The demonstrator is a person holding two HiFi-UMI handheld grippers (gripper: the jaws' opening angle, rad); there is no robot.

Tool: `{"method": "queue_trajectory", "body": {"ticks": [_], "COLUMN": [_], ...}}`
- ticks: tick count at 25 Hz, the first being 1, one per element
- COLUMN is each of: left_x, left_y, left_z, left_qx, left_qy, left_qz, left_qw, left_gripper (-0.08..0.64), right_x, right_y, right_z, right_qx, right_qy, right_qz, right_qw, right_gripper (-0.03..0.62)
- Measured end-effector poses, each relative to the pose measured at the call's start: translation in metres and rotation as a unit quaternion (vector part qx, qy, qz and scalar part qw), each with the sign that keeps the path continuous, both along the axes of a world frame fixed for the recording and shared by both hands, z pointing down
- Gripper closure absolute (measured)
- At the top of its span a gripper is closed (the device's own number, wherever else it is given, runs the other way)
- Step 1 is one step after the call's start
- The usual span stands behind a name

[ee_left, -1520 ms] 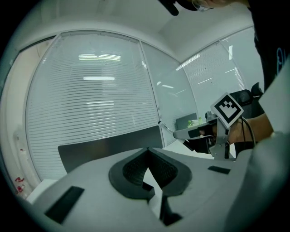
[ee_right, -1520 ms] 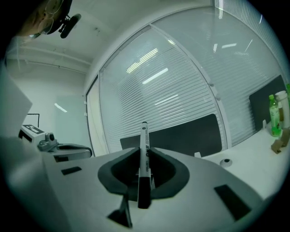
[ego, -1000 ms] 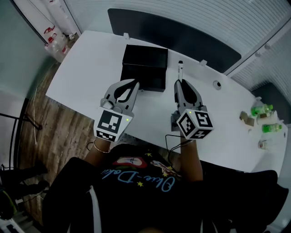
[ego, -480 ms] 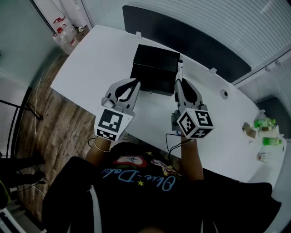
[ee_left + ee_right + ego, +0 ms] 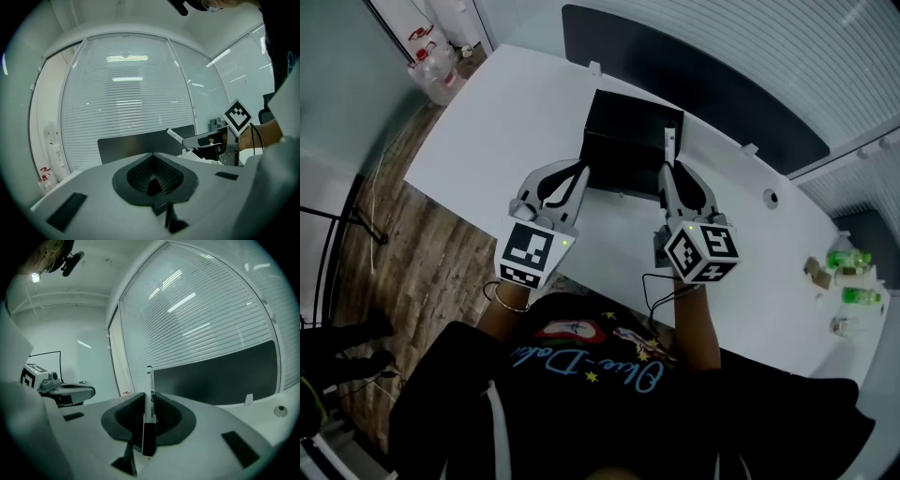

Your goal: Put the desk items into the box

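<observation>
Head view: above the table, steeply down on left gripper and right gripper. Gripper views: close behind own jaws, near level, facing blinds; each catches the other gripper.

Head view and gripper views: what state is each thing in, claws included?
marker: clamped in the right claw, its end sticking out past the tips
right claw: shut on the marker
left claw: shut, nothing in it
black box: standing on the white table; open or closed unclear

Black T-shirt, pale script print, red graphic; bangle on wrist. Left gripper and right gripper: pale grey, black-white marker cubes, green LEDs.
</observation>
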State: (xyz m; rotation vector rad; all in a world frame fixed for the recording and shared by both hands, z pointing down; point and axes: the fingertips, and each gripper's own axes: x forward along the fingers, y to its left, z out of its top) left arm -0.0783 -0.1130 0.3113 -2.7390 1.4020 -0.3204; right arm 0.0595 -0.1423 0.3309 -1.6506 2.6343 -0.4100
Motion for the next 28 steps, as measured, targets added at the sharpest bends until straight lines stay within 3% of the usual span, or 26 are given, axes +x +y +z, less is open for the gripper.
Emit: {"method": "queue_trajectory", "body": {"ticks": [9, 28], "left_x": [-0.016, -0.026], "left_y": [-0.024, -0.069], "left_z": [0.009, 0.036], "left_qx": [-0.016, -0.039], "left_qy": [0.019, 0.016], "left_qz": [0.002, 0.029], "left_qw": [0.9997, 0.9987], "left_gripper": [0.552, 0.552], "right_x": [-0.017, -0.048], "right_y": [-0.018, -0.054], "right_z": [0.016, 0.061], "right_qx": [-0.021, -0.07], "right_qy": [0.013, 0.037], "right_qz": [-0.003, -0.019], "right_qw": [1.0, 0.997], "right_gripper": [0.518, 0.518]}}
